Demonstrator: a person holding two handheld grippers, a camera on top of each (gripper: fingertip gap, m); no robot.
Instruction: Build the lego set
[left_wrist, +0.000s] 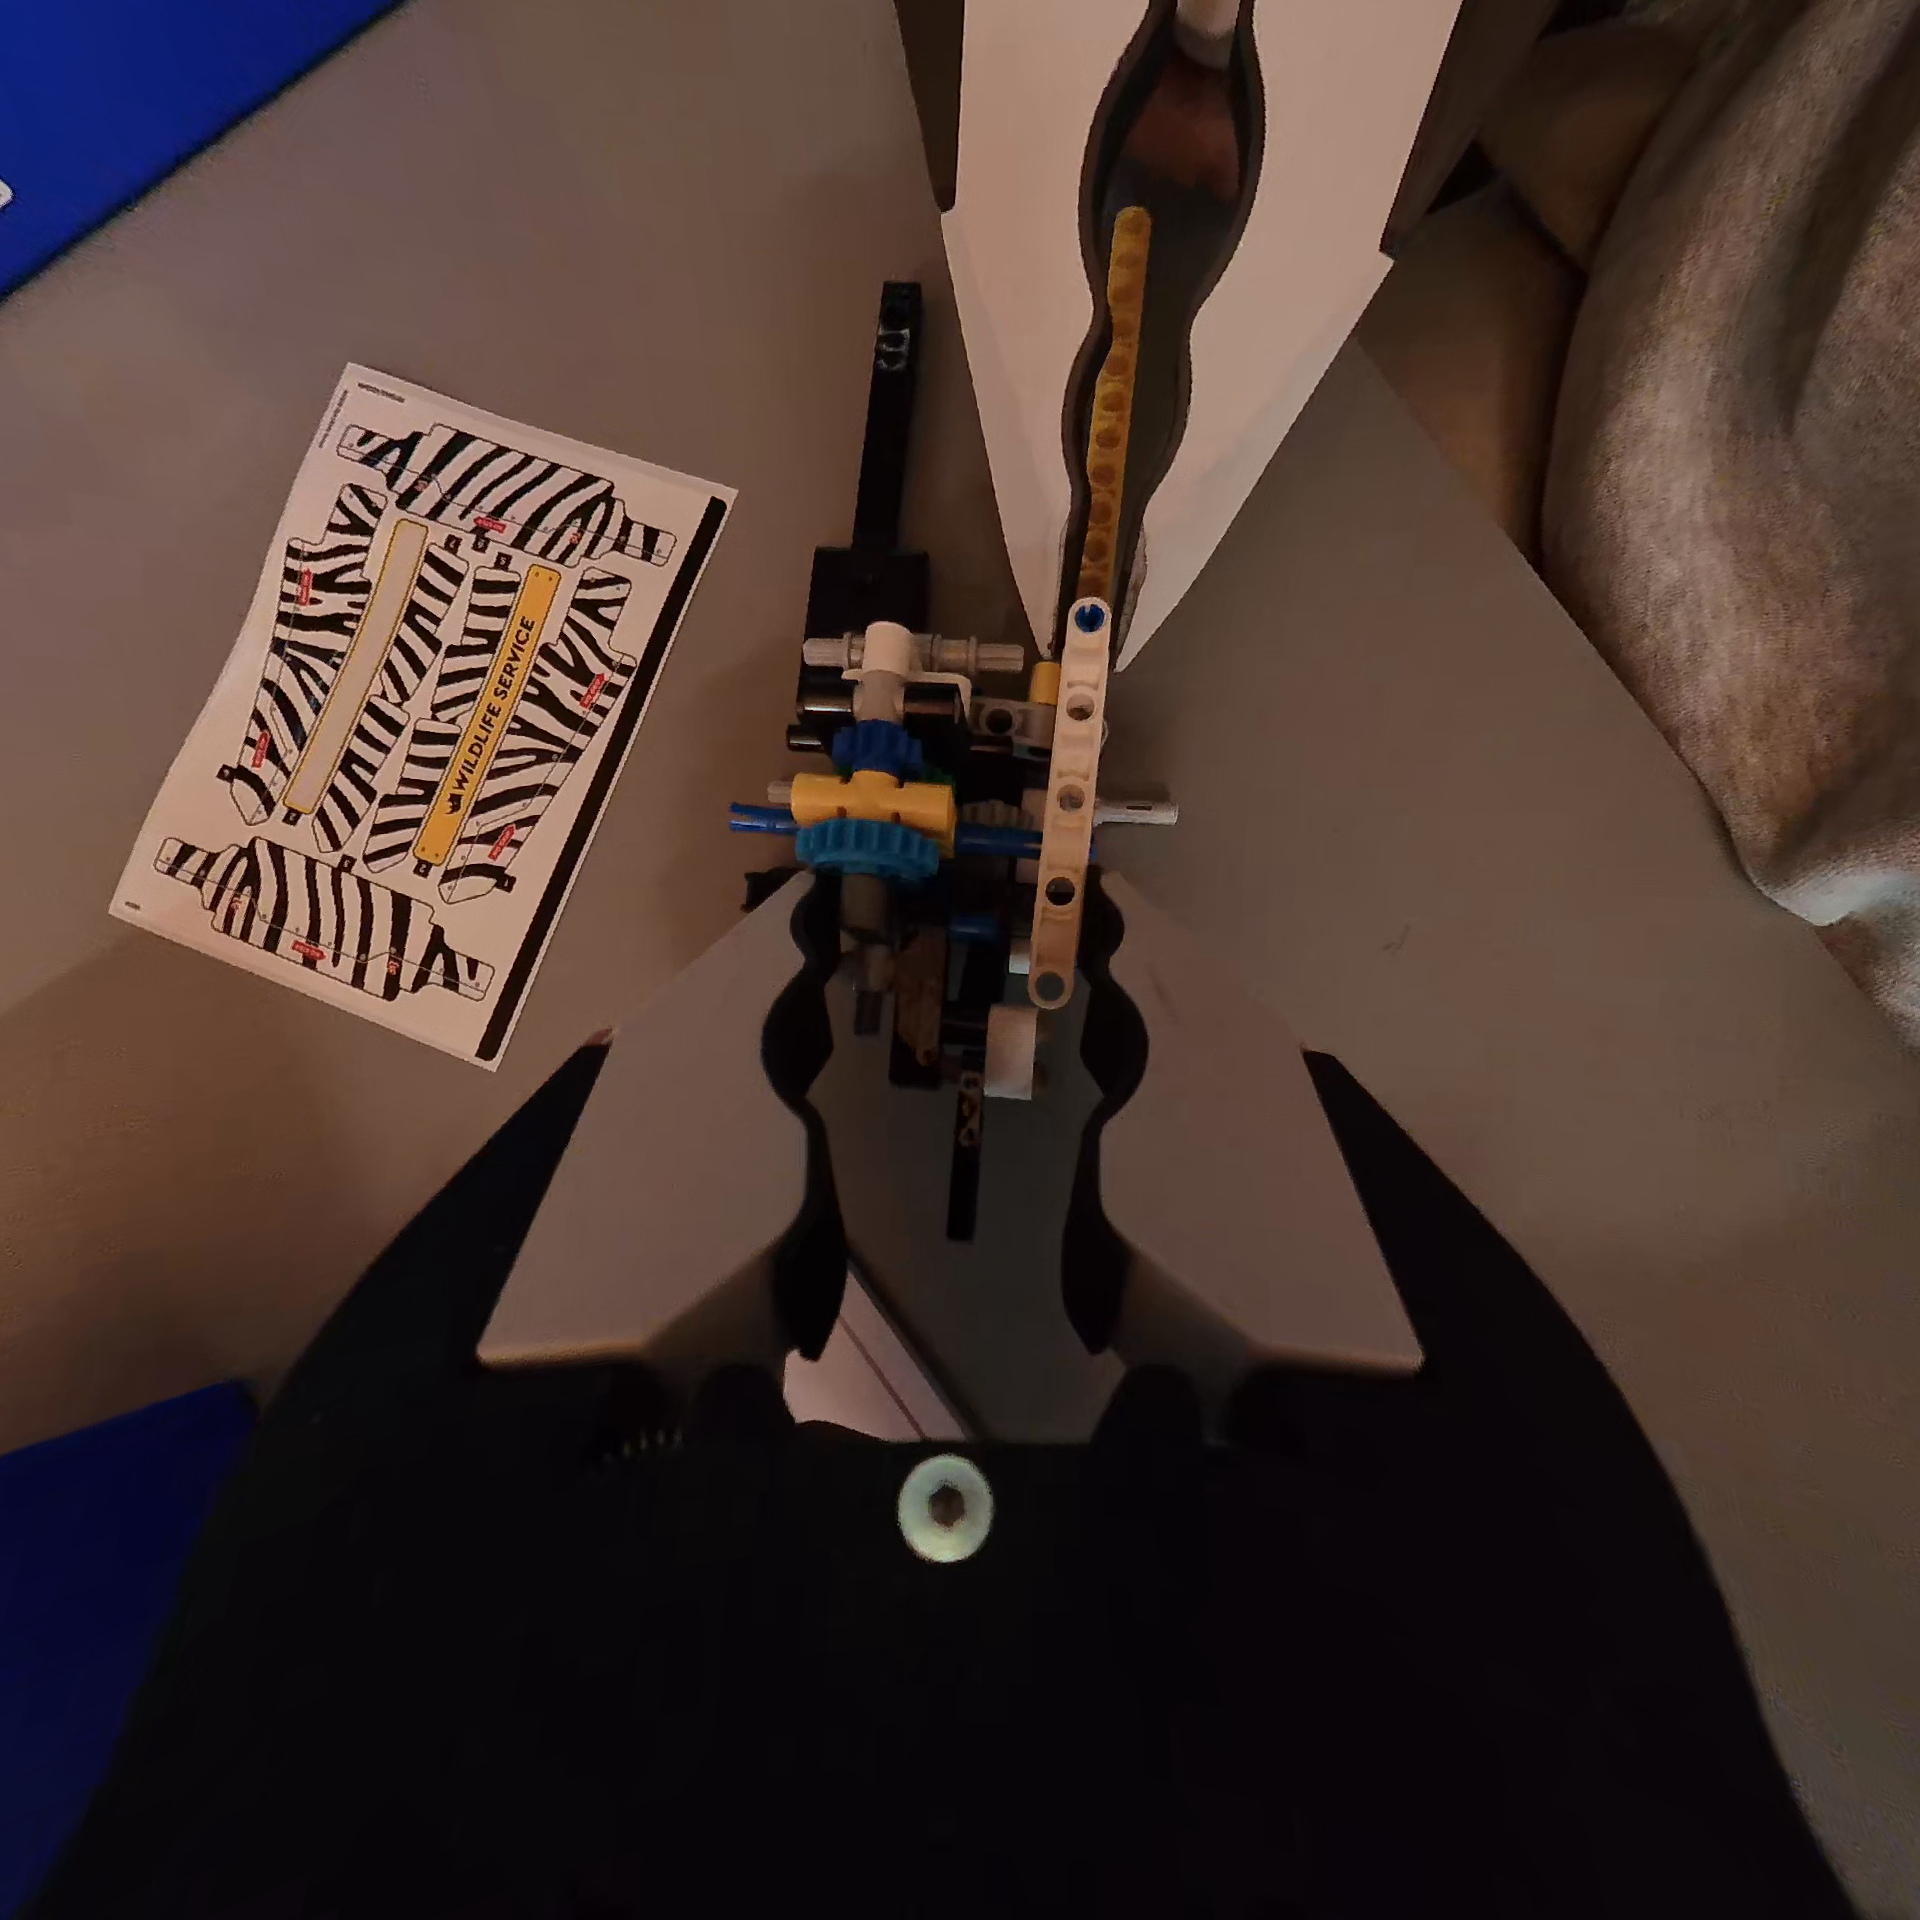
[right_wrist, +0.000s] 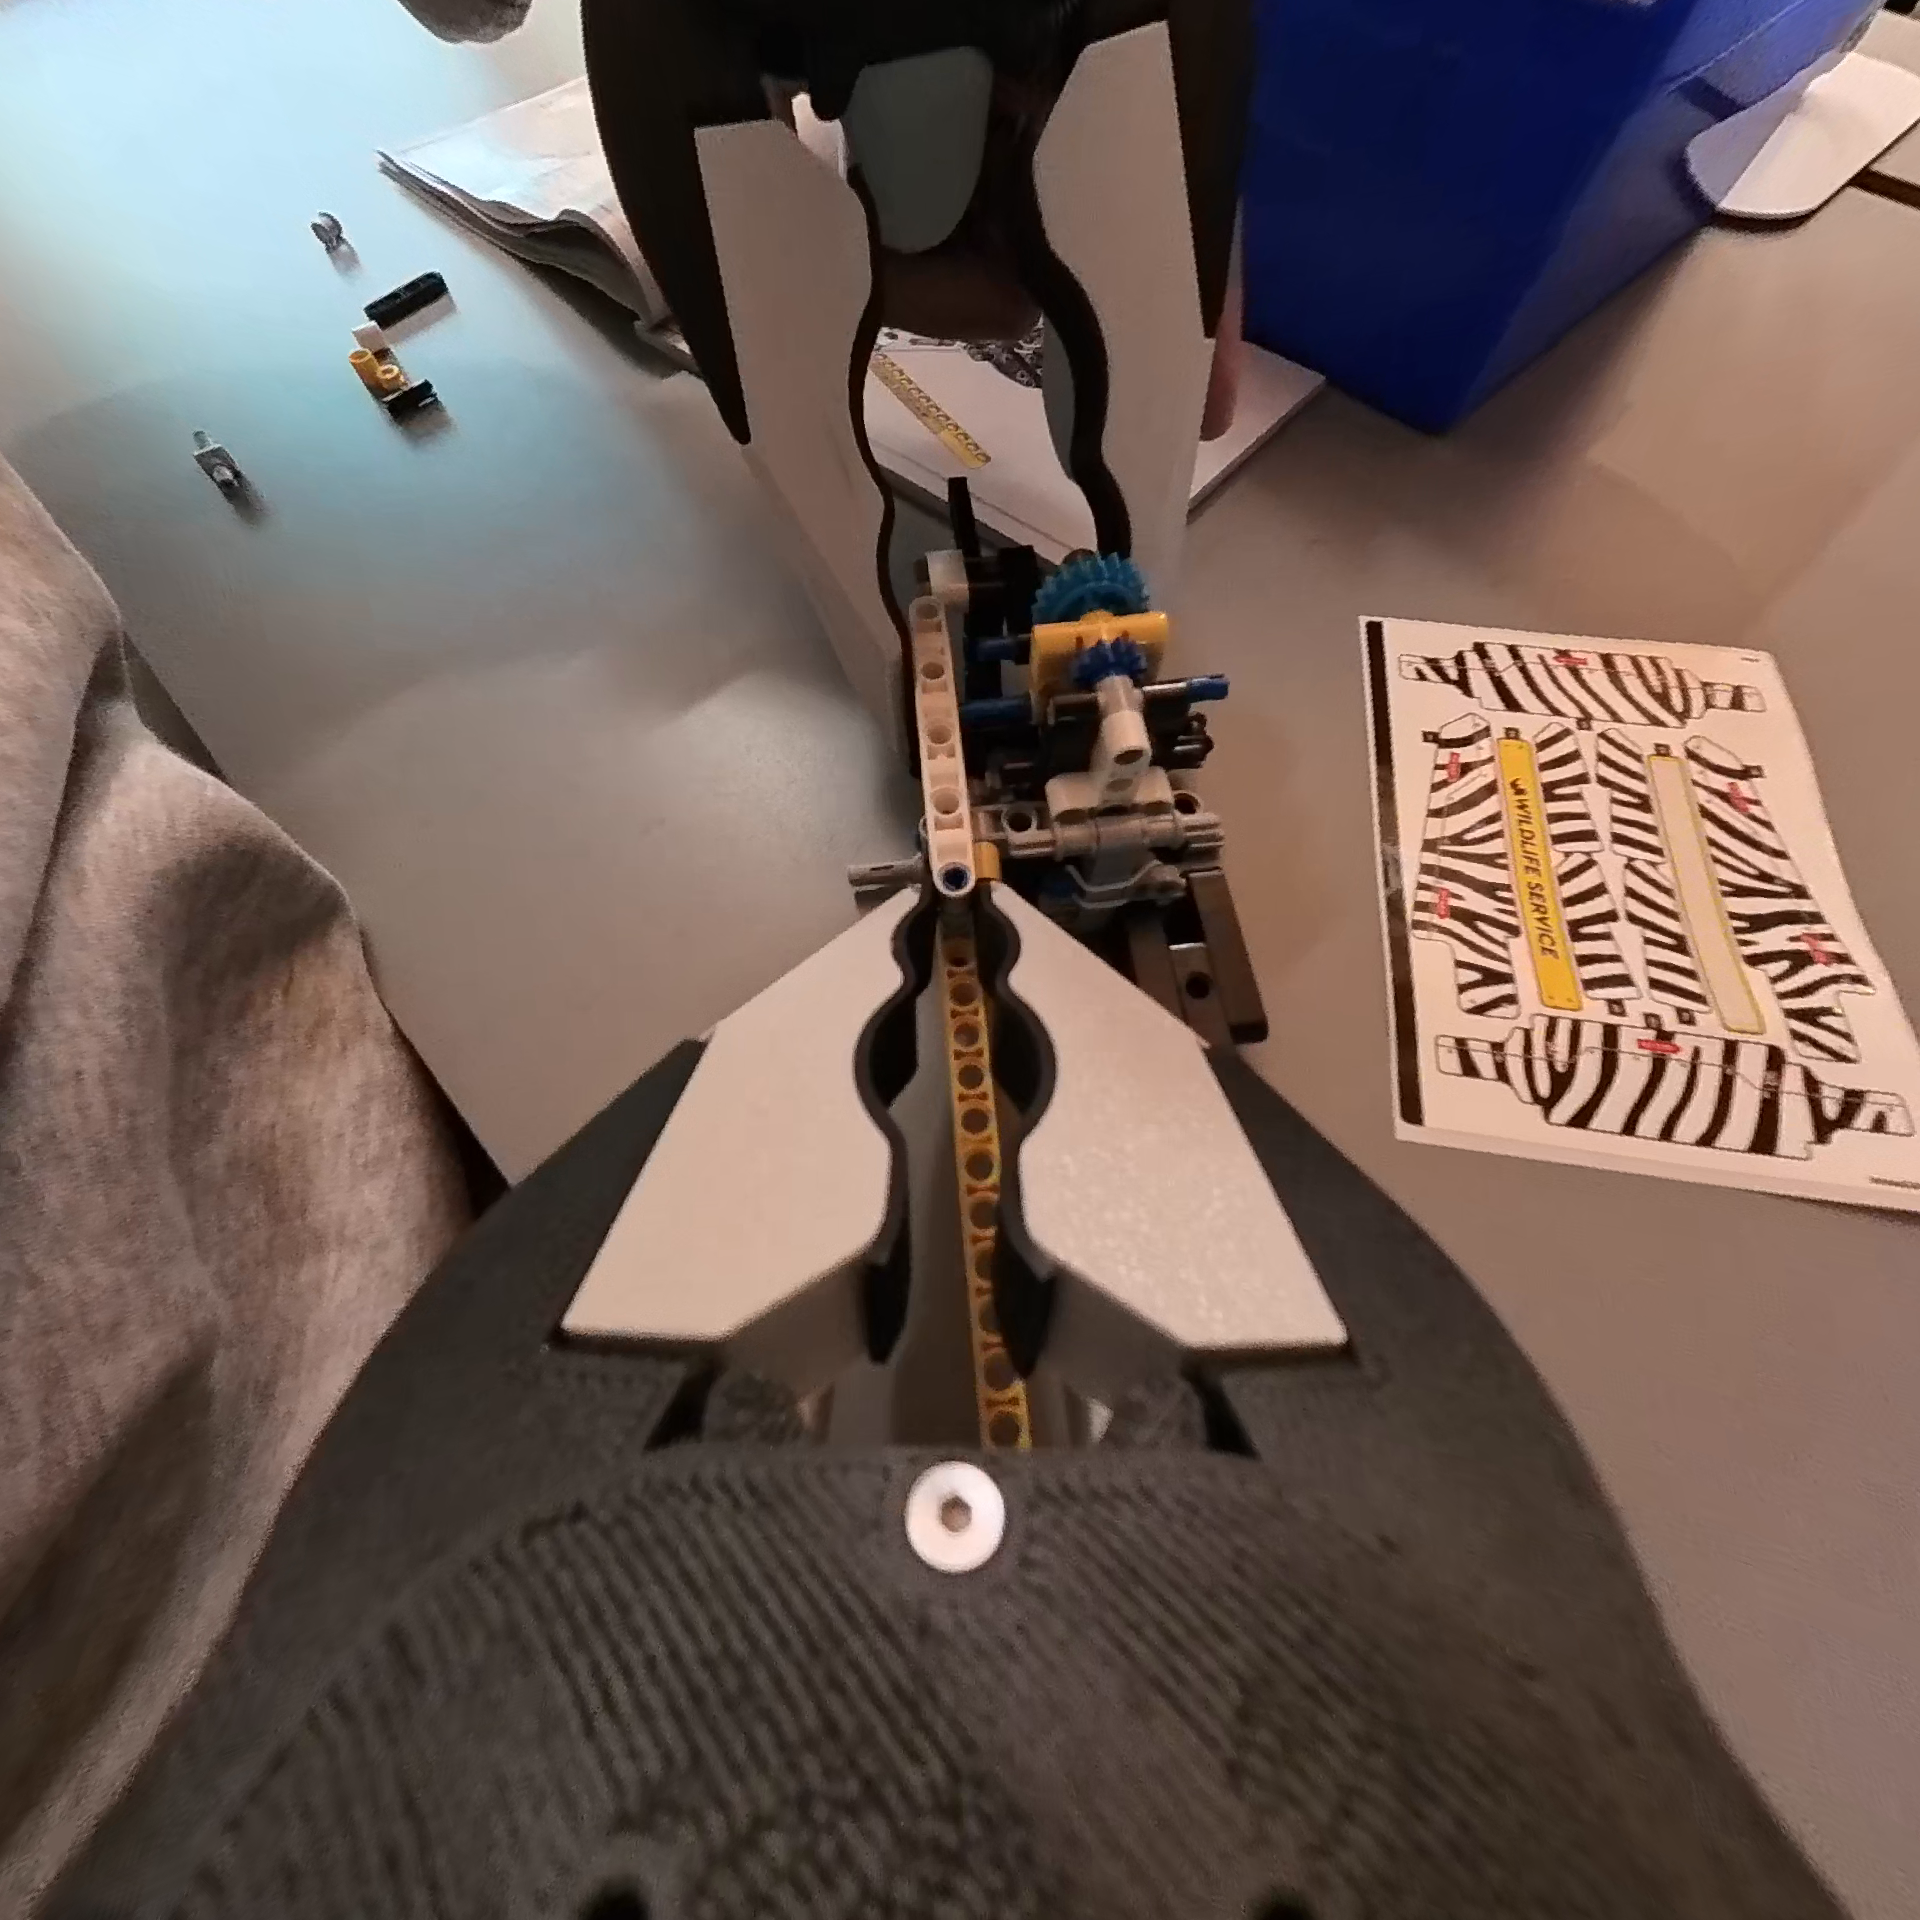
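Note:
A partly built lego assembly (left_wrist: 883, 800) with blue gears, a yellow block and a white holed beam (left_wrist: 1070, 790) stands on the grey table. My left gripper (left_wrist: 956, 883) is shut on its near end, one finger on each side. My right gripper (right_wrist: 958, 909) is shut on a long yellow holed beam (right_wrist: 982, 1143). The beam's tip meets the end of the white beam (right_wrist: 940, 748) at a blue pin. In the left wrist view the right gripper (left_wrist: 1096, 592) comes in from the top with the yellow beam (left_wrist: 1117, 395). The right wrist view shows the left gripper (right_wrist: 1008, 551) behind the assembly (right_wrist: 1101, 644).
A zebra-striped sticker sheet (left_wrist: 416, 707) lies flat beside the assembly (right_wrist: 1621, 894). A blue box (right_wrist: 1475, 187) stands at the back right. A booklet (right_wrist: 520, 197) and several small loose parts (right_wrist: 400, 353) lie at the back left. Grey cloth (right_wrist: 156, 935) lies along the left edge. The left gripper's tips are roughly 5 centimeters from the right gripper's.

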